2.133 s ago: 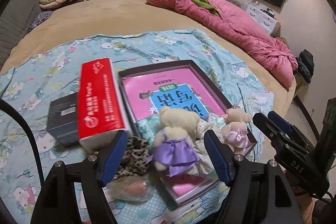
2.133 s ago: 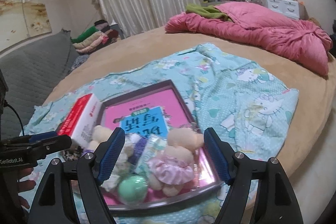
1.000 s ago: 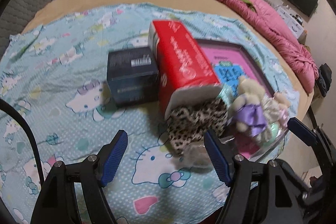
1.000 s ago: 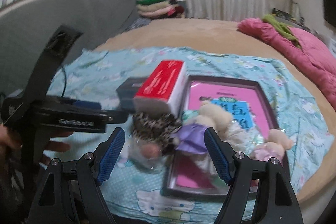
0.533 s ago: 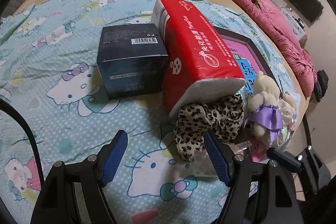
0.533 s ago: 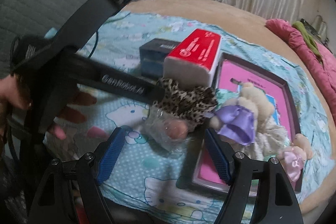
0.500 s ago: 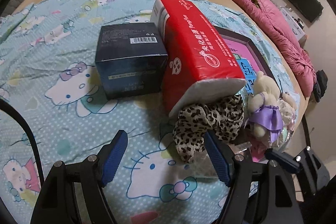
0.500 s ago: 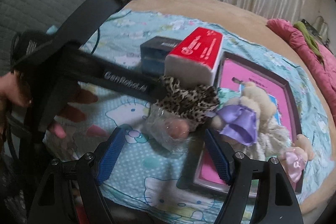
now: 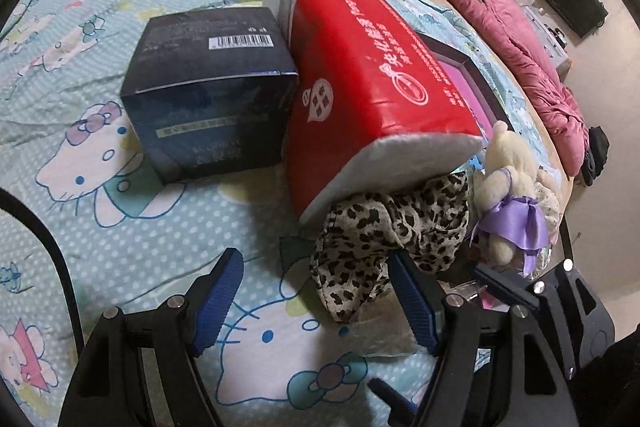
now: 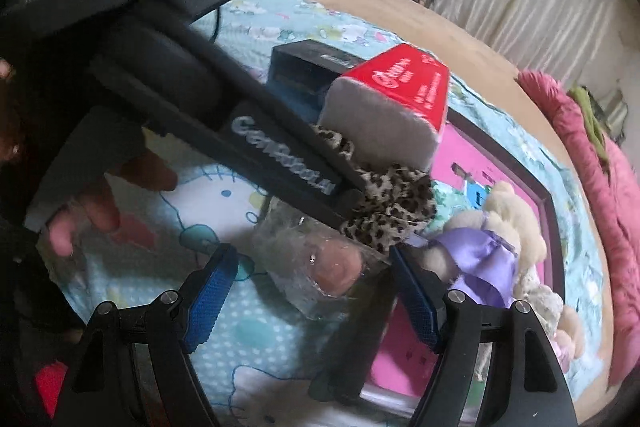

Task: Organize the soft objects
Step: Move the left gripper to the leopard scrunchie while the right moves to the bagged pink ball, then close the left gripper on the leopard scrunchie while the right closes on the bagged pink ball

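Note:
A leopard-print cloth (image 9: 380, 235) lies on the Hello Kitty sheet under the end of a red tissue pack (image 9: 360, 75); it also shows in the right wrist view (image 10: 392, 207). My left gripper (image 9: 316, 303) is open, its right finger touching the cloth. A clear bag with a pink ball (image 10: 324, 267) lies in front of my open right gripper (image 10: 308, 303). A cream teddy in a purple dress (image 9: 512, 187) sits at the edge of the tray with a pink book (image 10: 500, 167). The left gripper's body (image 10: 280, 163) crosses the right wrist view.
A dark blue box (image 9: 208, 91) stands left of the tissue pack. A pink quilt (image 9: 500, 11) lies at the far right of the bed. The bed's edge is close behind the tray on the right. A second small teddy (image 10: 568, 335) sits in the tray.
Both grippers have moved in closer to the leopard cloth and the clear bag. The left gripper's right finger now reaches the cloth. Both stay open.

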### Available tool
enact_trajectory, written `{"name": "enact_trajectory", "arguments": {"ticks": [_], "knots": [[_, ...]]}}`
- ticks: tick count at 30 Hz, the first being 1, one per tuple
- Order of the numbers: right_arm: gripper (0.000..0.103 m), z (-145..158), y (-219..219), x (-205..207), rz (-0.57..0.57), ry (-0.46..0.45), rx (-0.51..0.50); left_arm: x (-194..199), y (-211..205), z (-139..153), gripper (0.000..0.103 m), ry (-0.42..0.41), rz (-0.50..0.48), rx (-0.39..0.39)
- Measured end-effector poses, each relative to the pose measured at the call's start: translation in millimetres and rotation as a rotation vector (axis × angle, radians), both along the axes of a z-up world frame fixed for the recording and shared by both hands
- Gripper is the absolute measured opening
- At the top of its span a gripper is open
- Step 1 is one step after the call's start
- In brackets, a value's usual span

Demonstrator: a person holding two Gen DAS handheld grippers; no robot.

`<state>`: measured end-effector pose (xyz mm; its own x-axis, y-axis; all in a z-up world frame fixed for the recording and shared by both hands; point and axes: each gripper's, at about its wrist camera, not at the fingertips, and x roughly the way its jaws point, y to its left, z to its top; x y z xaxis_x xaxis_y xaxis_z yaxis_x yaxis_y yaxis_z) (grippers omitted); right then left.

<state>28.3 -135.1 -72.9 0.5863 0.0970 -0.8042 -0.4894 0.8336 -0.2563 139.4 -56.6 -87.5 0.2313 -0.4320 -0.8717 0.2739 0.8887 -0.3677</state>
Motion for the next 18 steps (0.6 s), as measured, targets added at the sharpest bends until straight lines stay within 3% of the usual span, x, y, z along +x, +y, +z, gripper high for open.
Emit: {"name": "enact_trajectory", "arguments": {"ticks": [3, 12, 15, 17, 18], "knots": [[0.059, -5, -1, 4, 0.003, 0.006, -0.01, 1, -1, -2, 0.073, 0.0, -0.007, -0.002], [0.043, 0, -22, 6, -0.013, 0.058, 0.089, 5, -5, -8, 0.061, 0.007, 0.001, -0.01], [0.041, 3, -30, 5, -0.028, 0.067, 0.116, 6, -8, -9, 0.045, 0.01, 0.003, -0.006], [0.04, 4, -34, 6, -0.034, 0.074, 0.131, 6, -11, -11, 0.021, 0.018, 0.001, -0.016], [0.04, 4, -36, 7, -0.036, 0.078, 0.137, 6, -13, -12, 0.015, 0.025, -0.004, -0.03]]}}
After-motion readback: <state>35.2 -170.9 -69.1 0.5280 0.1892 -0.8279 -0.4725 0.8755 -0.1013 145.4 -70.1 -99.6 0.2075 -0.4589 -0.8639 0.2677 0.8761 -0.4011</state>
